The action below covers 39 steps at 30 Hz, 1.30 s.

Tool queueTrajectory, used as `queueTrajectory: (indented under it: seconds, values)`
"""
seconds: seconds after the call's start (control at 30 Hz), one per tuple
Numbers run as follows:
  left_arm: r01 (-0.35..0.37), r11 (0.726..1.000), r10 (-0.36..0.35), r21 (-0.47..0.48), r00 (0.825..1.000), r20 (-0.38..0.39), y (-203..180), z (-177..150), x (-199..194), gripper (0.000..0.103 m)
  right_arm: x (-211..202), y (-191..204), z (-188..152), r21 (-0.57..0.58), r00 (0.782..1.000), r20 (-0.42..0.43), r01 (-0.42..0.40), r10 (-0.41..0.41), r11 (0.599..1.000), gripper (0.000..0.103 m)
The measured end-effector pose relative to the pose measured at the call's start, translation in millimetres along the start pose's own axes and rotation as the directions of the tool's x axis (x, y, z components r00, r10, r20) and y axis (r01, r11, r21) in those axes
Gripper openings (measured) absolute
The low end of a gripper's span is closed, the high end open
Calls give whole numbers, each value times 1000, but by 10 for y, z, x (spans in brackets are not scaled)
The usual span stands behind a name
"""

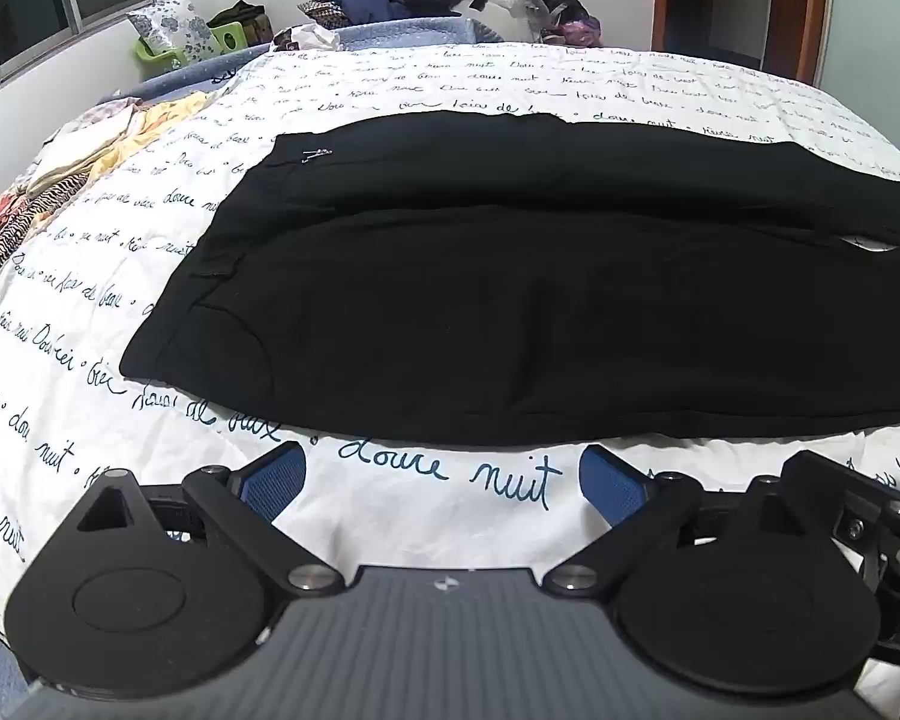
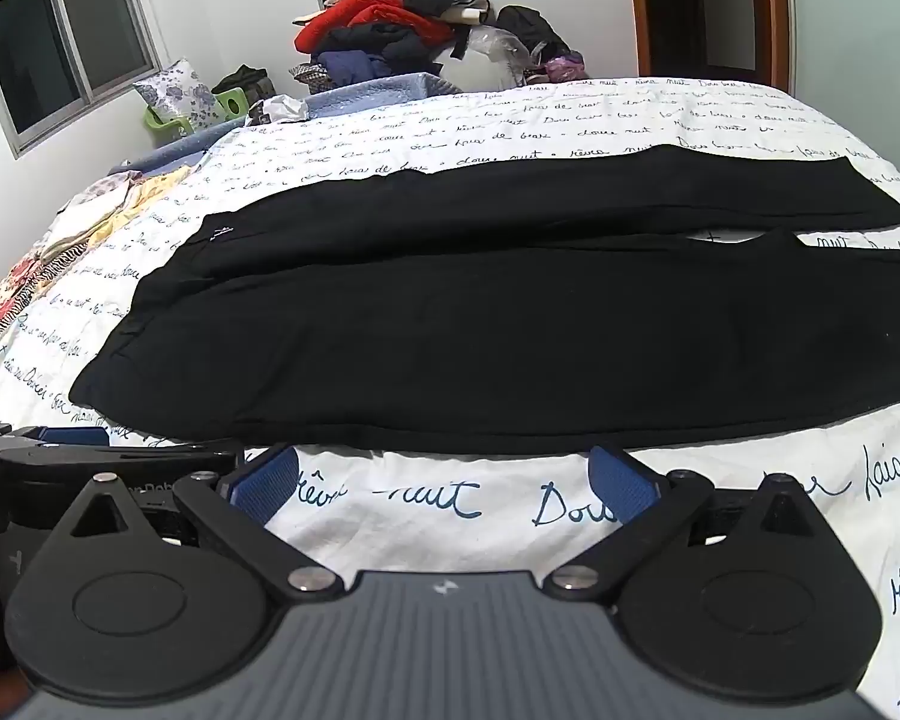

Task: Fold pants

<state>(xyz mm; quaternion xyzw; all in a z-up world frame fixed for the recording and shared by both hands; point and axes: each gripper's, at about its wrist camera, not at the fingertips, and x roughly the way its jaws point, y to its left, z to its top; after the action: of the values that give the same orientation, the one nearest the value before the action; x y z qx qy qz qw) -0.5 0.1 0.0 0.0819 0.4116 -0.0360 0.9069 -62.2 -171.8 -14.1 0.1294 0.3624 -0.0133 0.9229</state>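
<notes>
Clothes pile (image 2: 390, 18) beyond pants (image 2: 480, 324) — perhaps unsorted.

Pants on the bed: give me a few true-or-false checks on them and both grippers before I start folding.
1. The black pants lie spread flat on the bedspread. True.
2. The right gripper is clamped on the pants. False: its jaws stand open over bare bedspread, short of the near edge.
3. The left gripper is open and holds nothing. True.
4. The two legs are already folded one over the other. False: they lie side by side, parting near the cuffs.
5. A pile of clothes sits beyond the bed. True.
</notes>
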Motion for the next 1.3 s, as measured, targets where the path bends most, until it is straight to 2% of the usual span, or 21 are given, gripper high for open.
queueTrajectory:
  seconds: [0.37, 1.3]
  values:
    - [-4, 1000, 4, -4, 1000, -24, 16, -1, 38, 97, -8, -1, -17, -4, 1000, 3, -1, 1, 1000, 103]
    - [-23, 1000, 23, 0, 999, -25, 40, -20, 43, 97, -36, -10, -33, 0, 1000, 3, -6, 6, 1000, 103]
